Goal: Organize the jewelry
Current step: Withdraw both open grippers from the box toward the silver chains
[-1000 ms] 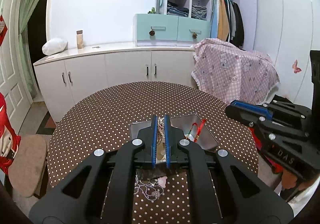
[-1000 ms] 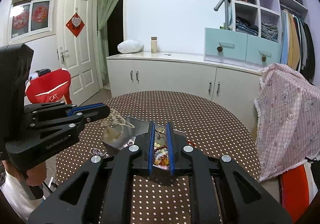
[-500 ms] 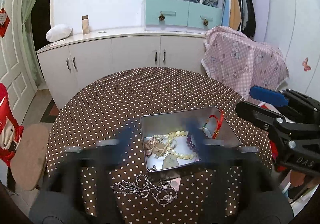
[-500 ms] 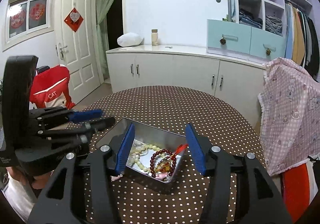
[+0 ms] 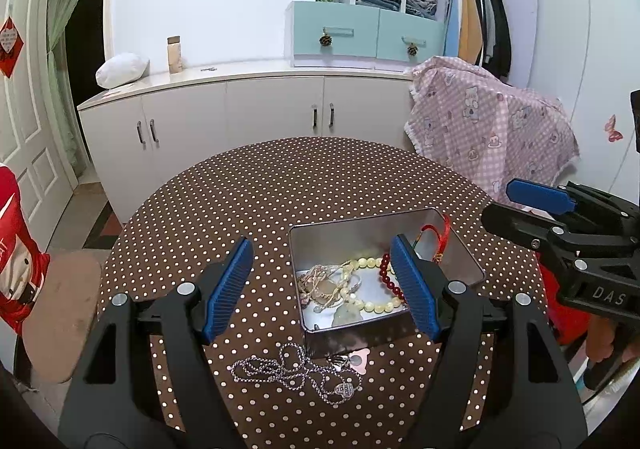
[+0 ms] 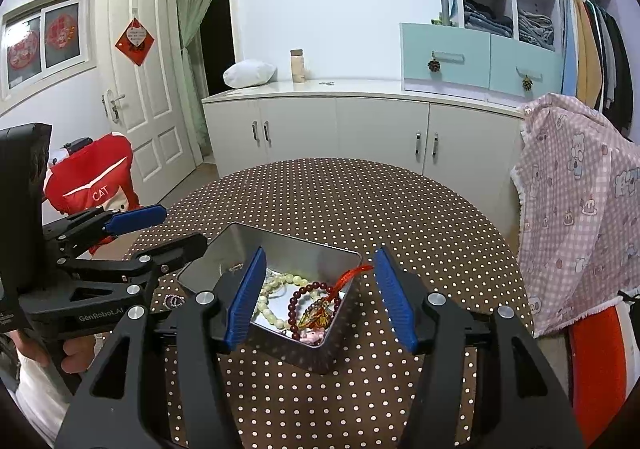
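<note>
An open metal tin (image 5: pixel 464 265) (image 6: pixel 208 253) sits on the dotted round table (image 5: pixel 280 185) (image 6: pixel 380 209). It holds a cream bead bracelet (image 5: pixel 372 303) (image 6: pixel 276 285), a dark red bead bracelet (image 6: pixel 296 303), a tangled pale necklace (image 5: pixel 320 281) and a red-cord charm (image 6: pixel 344 279) draped over its rim. A silver chain necklace (image 5: pixel 296 369) lies on the table in front of the tin. My left gripper (image 5: pixel 322 289) is open and empty above the tin's near left corner. My right gripper (image 6: pixel 320 299) is open and empty over the tin.
White cabinets (image 5: pixel 240 117) stand behind the table, and a chair draped with a pink checked cloth (image 6: pixel 580 201) stands at its right. A red bag (image 6: pixel 96 181) is at the left by the door. A stool (image 5: pixel 60 313) stands at the table's left.
Both grippers were shut on jewelry over the tin; both have opened and pulled back. The pale necklace and the red-cord charm now lie in the tin.
</note>
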### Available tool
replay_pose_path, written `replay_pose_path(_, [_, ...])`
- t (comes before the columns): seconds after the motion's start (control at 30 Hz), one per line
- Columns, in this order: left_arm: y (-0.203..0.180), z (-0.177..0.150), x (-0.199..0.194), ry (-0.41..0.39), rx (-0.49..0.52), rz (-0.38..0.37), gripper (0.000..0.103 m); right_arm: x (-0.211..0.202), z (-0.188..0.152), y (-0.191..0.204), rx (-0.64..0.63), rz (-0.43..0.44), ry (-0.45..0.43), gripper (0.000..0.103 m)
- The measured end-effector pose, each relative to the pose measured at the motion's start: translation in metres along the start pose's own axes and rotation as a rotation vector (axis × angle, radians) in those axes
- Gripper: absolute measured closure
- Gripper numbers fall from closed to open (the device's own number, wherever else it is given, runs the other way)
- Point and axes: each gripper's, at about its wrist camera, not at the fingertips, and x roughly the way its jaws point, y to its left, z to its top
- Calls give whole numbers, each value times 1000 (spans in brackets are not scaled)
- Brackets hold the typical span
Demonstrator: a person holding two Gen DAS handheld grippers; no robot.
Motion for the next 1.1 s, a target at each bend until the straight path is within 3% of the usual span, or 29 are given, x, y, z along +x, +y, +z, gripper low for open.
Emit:
replay_pose_path(0.33, [11,-12,-1,17,-7,18,32,1,-10,0,7,-6,26,46])
replay_pose_path(0.73, [25,-35,-6,51,17,37,24,-1,-21,9,-9,-1,44,42])
replay_pose_path(1.1, [17,-66,-9,115,99,-47,24,5,-44,9,13,6,95,40])
